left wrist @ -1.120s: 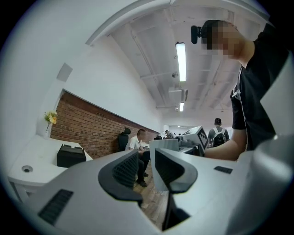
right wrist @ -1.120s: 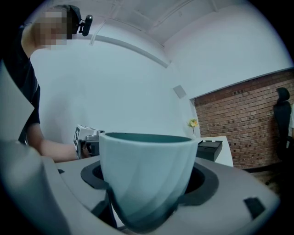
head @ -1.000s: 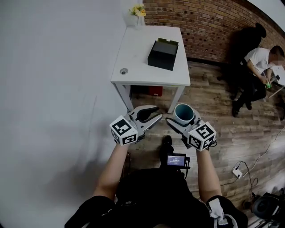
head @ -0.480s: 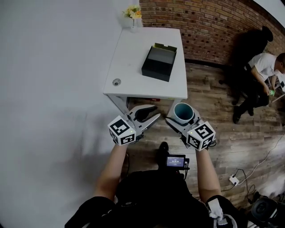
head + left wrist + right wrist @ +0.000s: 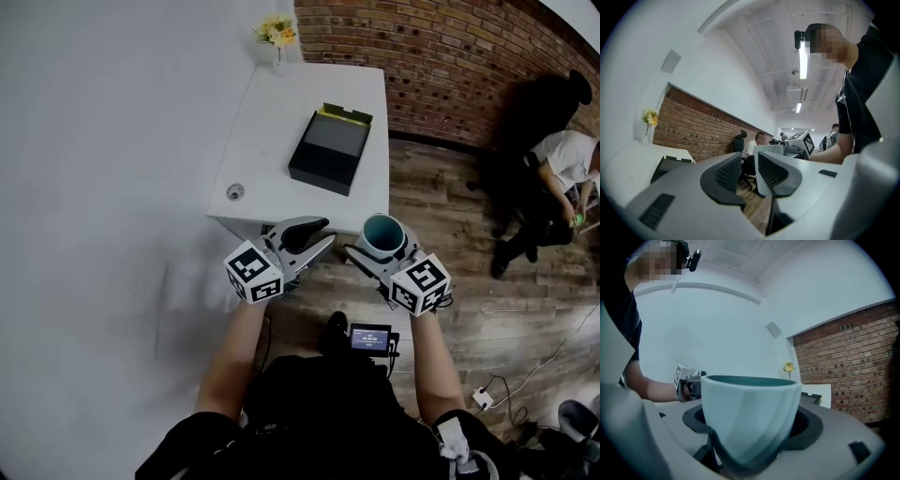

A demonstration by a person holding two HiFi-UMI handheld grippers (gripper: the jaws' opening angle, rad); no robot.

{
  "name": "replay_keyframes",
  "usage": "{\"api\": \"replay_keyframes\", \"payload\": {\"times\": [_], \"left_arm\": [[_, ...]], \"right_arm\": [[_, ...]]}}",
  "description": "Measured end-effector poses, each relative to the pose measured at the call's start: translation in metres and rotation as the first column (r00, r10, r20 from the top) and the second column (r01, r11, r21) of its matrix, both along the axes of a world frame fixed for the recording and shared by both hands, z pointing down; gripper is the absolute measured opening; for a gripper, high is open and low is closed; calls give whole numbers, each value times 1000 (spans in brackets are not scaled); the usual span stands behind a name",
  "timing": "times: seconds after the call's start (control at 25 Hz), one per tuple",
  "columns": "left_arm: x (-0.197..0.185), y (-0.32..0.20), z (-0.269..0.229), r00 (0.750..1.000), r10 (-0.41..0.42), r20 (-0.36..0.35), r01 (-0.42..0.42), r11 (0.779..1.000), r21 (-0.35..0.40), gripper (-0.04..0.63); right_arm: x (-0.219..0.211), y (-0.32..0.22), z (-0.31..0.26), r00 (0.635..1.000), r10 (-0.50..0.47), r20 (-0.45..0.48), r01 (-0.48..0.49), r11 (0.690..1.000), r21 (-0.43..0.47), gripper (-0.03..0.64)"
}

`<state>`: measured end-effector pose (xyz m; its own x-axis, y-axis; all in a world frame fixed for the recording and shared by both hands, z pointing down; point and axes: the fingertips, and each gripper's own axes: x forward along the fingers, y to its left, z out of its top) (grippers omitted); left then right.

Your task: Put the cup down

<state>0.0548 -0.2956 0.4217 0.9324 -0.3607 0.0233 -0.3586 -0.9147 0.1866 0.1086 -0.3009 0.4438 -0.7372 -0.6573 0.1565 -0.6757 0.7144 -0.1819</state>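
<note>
Teal cup (image 5: 385,235) is clamped in my right gripper (image 5: 382,251), mouth up. The fingers (image 5: 811,423) are spread wide only because the cup is fat, and the dark pads hug its lower half on both sides. Keeping it level makes sense to me, since it needs to land on its base.

Right now the cup hangs in the air at the near edge of the white tabletop (image 5: 281,141), with wood floor (image 5: 450,216) below it. From the head view I can't tell if it's over the edge yet.

My left gripper (image 5: 326,234) is just beside it, holding nothing. Its fingers (image 5: 726,173) have only a narrow gap, and I can see the room straight through it. I'm guessing it's just along for the ride, close enough to steady things.

On the tabletop a black box (image 5: 328,150) sits toward the middle and a small vase of yellow flowers (image 5: 277,36) stands at the far corner. The near strip looks bare, so that's where I'd set the cup, clear of the box and not too close to the edge.
</note>
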Motion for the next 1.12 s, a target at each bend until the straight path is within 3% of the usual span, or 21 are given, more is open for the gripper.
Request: {"api": "replay_keyframes", "payload": {"times": [0.36, 1.12], "left_arm": [[14, -40, -1, 999, -30, 19, 30, 1000, 2, 118], [0, -79, 5, 1000, -25, 18, 25, 1000, -13, 118]], "right_arm": [[18, -43, 2, 1000, -25, 5, 25, 1000, -4, 408], [-1, -84, 2, 1000, -18, -2, 18, 1000, 0, 408]]}}
